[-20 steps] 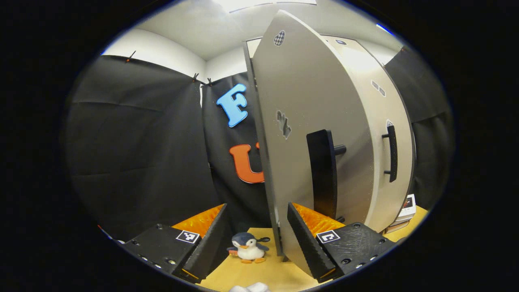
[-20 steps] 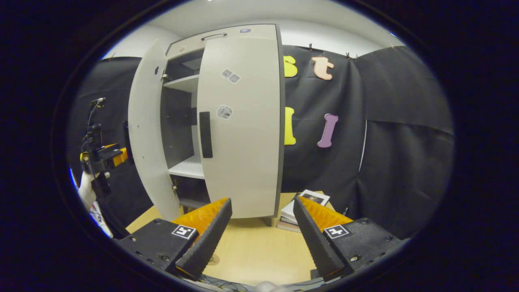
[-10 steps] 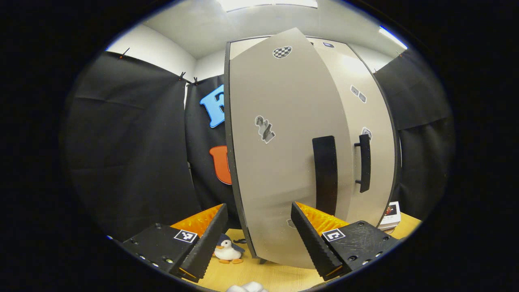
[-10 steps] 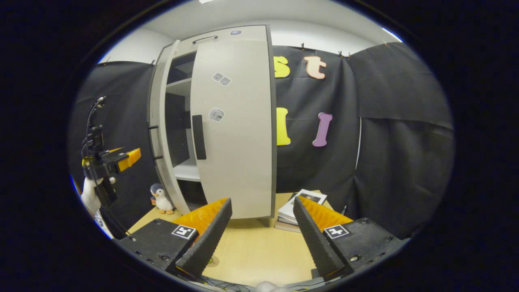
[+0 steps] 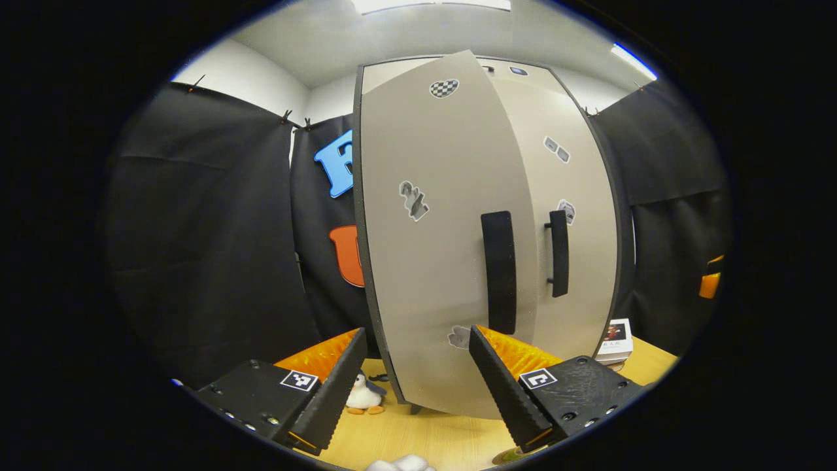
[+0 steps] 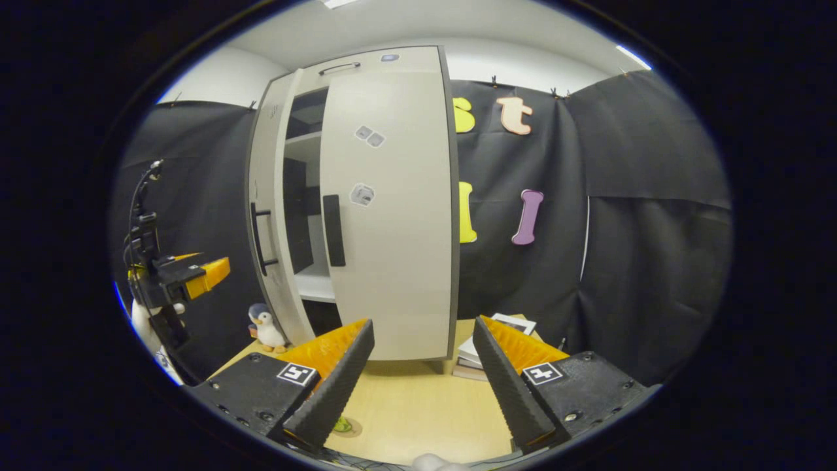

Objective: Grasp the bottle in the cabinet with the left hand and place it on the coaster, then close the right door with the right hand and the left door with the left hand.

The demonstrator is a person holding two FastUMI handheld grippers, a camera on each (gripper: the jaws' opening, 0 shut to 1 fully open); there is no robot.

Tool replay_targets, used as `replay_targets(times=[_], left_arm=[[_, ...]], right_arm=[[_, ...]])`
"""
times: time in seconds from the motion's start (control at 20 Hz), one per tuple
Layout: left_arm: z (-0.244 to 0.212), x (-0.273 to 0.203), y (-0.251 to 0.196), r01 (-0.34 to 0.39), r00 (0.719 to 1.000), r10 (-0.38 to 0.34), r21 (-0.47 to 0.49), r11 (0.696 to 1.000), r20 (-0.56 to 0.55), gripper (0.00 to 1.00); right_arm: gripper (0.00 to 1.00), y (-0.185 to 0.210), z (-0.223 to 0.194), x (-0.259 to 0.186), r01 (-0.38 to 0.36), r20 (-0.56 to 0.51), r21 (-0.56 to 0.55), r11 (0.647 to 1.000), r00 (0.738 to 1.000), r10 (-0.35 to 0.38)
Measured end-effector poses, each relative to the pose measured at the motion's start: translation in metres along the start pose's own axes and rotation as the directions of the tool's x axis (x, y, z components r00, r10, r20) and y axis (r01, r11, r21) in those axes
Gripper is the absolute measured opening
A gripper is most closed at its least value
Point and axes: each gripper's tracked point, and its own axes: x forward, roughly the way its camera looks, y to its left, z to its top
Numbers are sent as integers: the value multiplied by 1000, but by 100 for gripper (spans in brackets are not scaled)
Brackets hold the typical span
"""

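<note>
The cabinet (image 6: 366,203) stands on the light wooden table (image 6: 412,405), and everything here is placed from it. In the right gripper view its right door (image 6: 392,209) lies flat against the front, while the left door (image 6: 271,222) is swung most of the way in, leaving a narrow dark gap through which pale shelves show. In the left gripper view the left door (image 5: 431,248) fills the middle, its black bar handle (image 5: 498,271) just beside the right door's handle (image 5: 558,252), the door's edge standing a little proud of the right door (image 5: 575,216). The left hand-held gripper (image 5: 415,379) has its fingers spread wide with nothing between them; its right finger (image 5: 500,386) overlaps the lower part of the left door, though contact cannot be told. The same gripper shows left of the cabinet in the right gripper view (image 6: 180,275), held in a gloved hand (image 6: 140,320). The right hand-held gripper (image 6: 422,383) hangs in front of the cabinet, its fingers also wide apart and holding nothing. A toy penguin (image 6: 267,327) sits on the table at the cabinet's left foot, and a stack of books (image 6: 487,350) lies at its right foot. Near the right gripper's left finger, in front of the cabinet, a small round coaster (image 6: 345,426) with something green on it peeks out; whether that is the bottle cannot be told
</note>
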Motion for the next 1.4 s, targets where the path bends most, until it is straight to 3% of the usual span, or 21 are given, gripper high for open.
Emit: replay_targets(times=[0.35, 0.65, 1.4], left_arm=[[-7, -44, -11, 25, 999, -25, 28, 999, -21, 96], [-24, -82, -5, -28, 999, 28, 15, 1000, -26, 96], [-35, -88, -16, 8, 1000, -9, -11, 1000, -29, 96]], right_arm=[[100, -5, 2, 2, 13, 23, 3, 1000, 1000, -13], [100, -14, 2, -2, 55, 51, -20, 998, 997, -54], [100, 3, -8, -7, 67, 50, -41, 997, 997, -65]])
